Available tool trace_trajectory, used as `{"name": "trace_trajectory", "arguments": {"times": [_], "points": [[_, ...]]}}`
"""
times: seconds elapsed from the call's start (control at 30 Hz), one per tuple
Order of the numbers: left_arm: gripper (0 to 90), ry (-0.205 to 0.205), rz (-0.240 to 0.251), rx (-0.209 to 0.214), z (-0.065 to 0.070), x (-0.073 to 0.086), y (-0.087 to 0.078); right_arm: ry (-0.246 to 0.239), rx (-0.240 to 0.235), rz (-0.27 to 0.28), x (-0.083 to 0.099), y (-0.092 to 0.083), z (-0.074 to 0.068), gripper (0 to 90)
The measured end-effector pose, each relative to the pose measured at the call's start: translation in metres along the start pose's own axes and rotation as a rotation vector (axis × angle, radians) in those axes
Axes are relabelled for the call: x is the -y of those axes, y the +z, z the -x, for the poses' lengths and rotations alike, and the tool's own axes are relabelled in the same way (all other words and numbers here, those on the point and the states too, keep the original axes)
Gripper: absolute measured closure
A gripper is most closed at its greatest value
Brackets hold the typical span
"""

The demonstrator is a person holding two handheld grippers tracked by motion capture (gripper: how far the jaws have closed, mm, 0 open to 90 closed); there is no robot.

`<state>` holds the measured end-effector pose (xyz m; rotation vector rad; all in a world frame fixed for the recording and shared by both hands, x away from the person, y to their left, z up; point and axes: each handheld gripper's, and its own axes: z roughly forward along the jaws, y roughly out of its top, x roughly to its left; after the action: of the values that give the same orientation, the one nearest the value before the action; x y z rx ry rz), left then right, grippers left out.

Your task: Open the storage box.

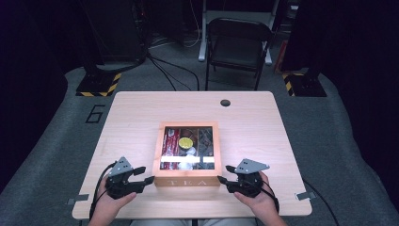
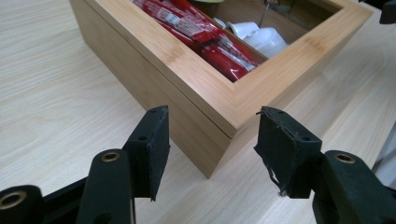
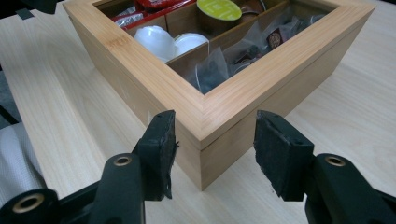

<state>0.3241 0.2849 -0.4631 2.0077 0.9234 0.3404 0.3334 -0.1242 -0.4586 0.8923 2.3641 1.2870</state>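
A wooden box (image 1: 187, 181) marked TEA sits mid-table, its framed top down on the body, with a seam under the frame. Inside lie red packets (image 1: 169, 146), a yellow-topped pod (image 1: 185, 142), white pods (image 3: 161, 39) and dark tea bags (image 3: 212, 70). My left gripper (image 1: 145, 175) is at the box's near left corner. In the left gripper view that corner of the box (image 2: 187, 79) stands between the jaws of my left gripper (image 2: 210, 140), with small gaps showing. My right gripper (image 1: 225, 173) straddles the near right corner of the box (image 3: 280, 51) the same way, as my right gripper (image 3: 215, 144) shows.
The box rests on a light wooden table (image 1: 131, 117) with a round cable hole (image 1: 225, 102) at the back. A folding chair (image 1: 237, 42) stands behind the table. Bare tabletop lies on both sides of the box and behind it.
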Motion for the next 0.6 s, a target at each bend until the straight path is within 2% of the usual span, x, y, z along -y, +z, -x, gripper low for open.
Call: {"name": "trace_trajectory", "arguments": {"times": [0.17, 0.4, 0.6], "points": [[45.5, 0.009, -0.025, 0.01, -0.001, 0.007, 0.008, 0.017, -0.013, -0.017, 0.007, 0.007, 0.0, 50.2], [47.6, -0.011, -0.021, 0.015, -0.003, 0.009, 0.01, -0.008, -0.02, -0.044, 0.009, 0.014, -0.002, 54.4], [50.5, 0.011, -0.038, 0.025, 0.001, 0.008, 0.017, -0.008, -0.025, -0.049, 0.01, 0.017, -0.001, 57.5]]}}
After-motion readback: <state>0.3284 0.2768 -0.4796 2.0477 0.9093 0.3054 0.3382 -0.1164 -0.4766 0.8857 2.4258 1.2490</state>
